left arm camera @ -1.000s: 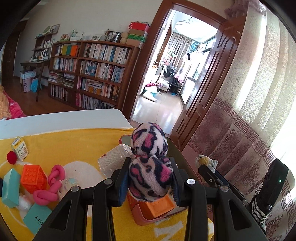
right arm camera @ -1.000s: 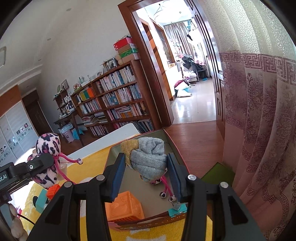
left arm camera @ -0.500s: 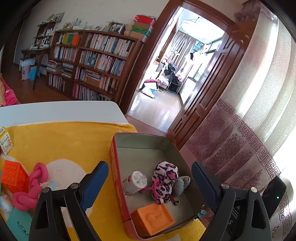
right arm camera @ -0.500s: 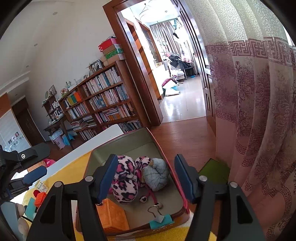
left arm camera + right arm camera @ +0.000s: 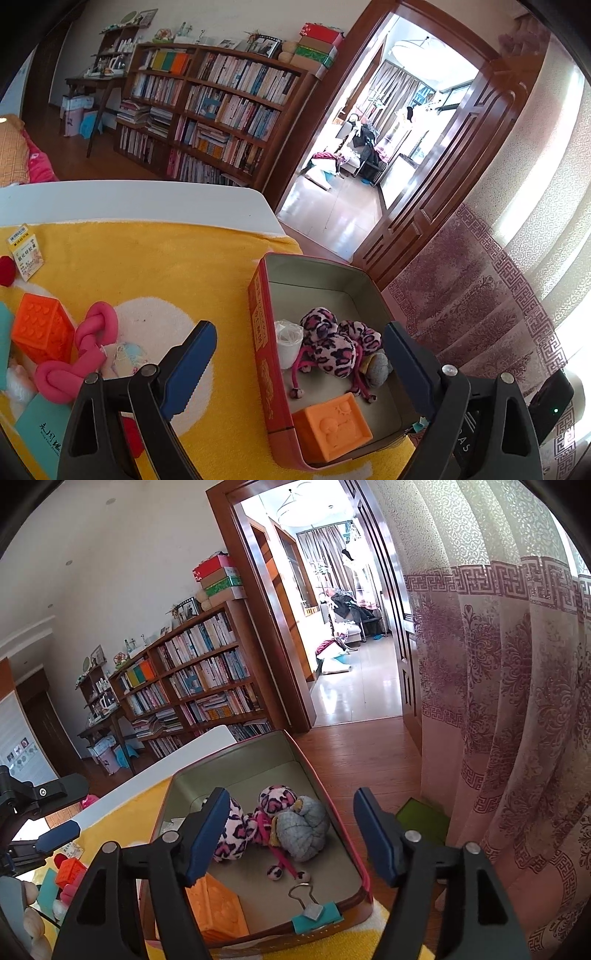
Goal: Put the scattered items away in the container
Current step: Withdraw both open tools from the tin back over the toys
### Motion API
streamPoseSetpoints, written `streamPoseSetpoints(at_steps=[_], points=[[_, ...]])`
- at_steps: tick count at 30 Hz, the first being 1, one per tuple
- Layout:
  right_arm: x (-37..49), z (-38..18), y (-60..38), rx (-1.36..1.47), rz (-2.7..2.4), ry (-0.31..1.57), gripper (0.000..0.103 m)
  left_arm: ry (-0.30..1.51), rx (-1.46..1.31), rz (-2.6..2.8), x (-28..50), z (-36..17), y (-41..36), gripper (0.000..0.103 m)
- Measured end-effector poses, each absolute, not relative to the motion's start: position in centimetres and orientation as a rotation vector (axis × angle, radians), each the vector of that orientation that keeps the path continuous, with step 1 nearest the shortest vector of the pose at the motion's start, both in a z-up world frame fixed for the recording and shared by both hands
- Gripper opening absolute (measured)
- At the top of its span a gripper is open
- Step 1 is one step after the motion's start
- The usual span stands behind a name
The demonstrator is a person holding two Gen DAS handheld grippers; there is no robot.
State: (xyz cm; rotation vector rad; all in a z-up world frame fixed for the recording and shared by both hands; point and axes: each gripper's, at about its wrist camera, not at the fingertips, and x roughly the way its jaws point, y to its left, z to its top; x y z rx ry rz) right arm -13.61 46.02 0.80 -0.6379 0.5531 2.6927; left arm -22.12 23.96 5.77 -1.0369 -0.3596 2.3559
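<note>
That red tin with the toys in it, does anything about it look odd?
Yes. A teal binder clip is clamped onto the near rim of the tin, not lying inside with the toys. Nothing looks spilled or damaged.

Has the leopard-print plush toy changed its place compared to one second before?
Yes. The leopard-print plush toy left the left gripper, whose jaws now stand open, and lies down inside the red tin, beside the grey sock ball.
</note>
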Motion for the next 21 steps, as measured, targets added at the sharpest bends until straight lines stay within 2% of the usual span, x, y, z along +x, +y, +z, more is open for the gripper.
streamPoseSetpoints(at_steps=[4,12,21], points=[[-13.7,0.6,45.8,-0.640,2.691,0.536,0.077,-0.358,-1.036,2.361,-21.9,6.3,23.9,0.093],[-13.8,0.4,45.6,-0.645,2.683,0.509,0.078,-0.354,-1.034,2.359,-21.3,7.2,22.9,0.093],[-14.0,0.1,45.4,-0.650,2.659,0.455,0.078,-0.399,-1.039,2.418,-20.6,8.2,18.2,0.093]])
